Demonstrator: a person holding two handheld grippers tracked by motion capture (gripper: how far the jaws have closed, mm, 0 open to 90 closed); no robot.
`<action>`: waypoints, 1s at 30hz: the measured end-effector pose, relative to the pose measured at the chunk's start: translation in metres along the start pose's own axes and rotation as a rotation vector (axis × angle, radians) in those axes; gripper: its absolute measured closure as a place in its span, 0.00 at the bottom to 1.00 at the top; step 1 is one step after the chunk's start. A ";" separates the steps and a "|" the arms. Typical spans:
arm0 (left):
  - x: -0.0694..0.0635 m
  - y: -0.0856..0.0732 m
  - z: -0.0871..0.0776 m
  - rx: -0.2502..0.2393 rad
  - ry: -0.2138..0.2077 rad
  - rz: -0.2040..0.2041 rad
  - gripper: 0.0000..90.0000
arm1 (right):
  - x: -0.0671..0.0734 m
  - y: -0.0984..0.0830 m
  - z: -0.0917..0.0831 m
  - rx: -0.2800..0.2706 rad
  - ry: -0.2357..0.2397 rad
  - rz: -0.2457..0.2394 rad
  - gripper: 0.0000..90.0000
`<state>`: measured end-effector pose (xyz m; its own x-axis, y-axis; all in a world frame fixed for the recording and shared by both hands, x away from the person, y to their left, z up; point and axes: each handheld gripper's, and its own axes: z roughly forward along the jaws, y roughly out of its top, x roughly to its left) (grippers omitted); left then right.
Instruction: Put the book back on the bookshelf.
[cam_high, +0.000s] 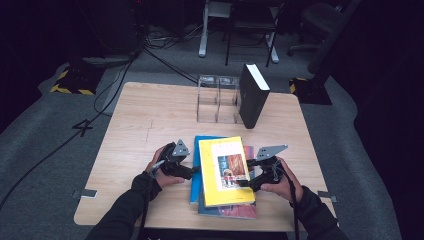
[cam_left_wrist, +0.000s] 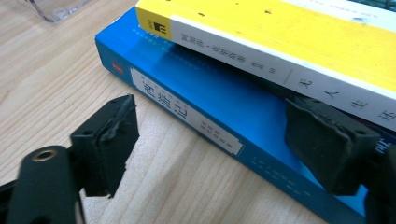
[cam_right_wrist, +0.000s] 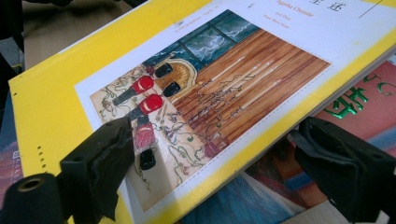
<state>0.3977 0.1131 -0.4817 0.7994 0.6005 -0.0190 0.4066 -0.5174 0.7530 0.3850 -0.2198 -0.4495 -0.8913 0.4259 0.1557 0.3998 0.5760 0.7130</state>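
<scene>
A yellow book (cam_high: 225, 170) with a picture on its cover tops a stack on the wooden table (cam_high: 145, 115). Under it lie a blue book (cam_high: 195, 192) and a red-covered book (cam_high: 235, 211). My left gripper (cam_high: 194, 171) is at the stack's left side. In the left gripper view it (cam_left_wrist: 219, 140) is open, one pad over the bare wood, the other over the blue book (cam_left_wrist: 210, 88) beneath the yellow book's spine (cam_left_wrist: 280, 51). My right gripper (cam_high: 251, 184) is at the stack's right side, open (cam_right_wrist: 210, 158), with the yellow book's edge (cam_right_wrist: 261, 140) between its jaws, above the red book (cam_right_wrist: 364, 102).
A thick black book (cam_high: 252, 95) stands upright at the back of the table beside a clear plastic holder (cam_high: 216, 100). Bare wood lies to the left of the stack. Chair legs and cables are on the floor beyond the table.
</scene>
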 end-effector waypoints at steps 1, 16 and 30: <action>0.000 0.000 0.000 0.000 0.000 0.000 0.19 | 0.000 0.000 0.000 0.000 0.000 0.000 0.13; 0.001 -0.001 0.000 -0.006 0.003 -0.001 0.19 | -0.015 0.006 0.002 -0.061 0.019 0.011 0.21; 0.009 -0.002 0.002 -0.024 0.005 -0.020 0.18 | -0.013 0.011 0.000 -0.081 -0.062 -0.059 0.44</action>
<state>0.4050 0.1180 -0.4845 0.7891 0.6135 -0.0311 0.4117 -0.4905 0.7681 0.4015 -0.2189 -0.4438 -0.8968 0.4367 0.0706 0.3259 0.5445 0.7728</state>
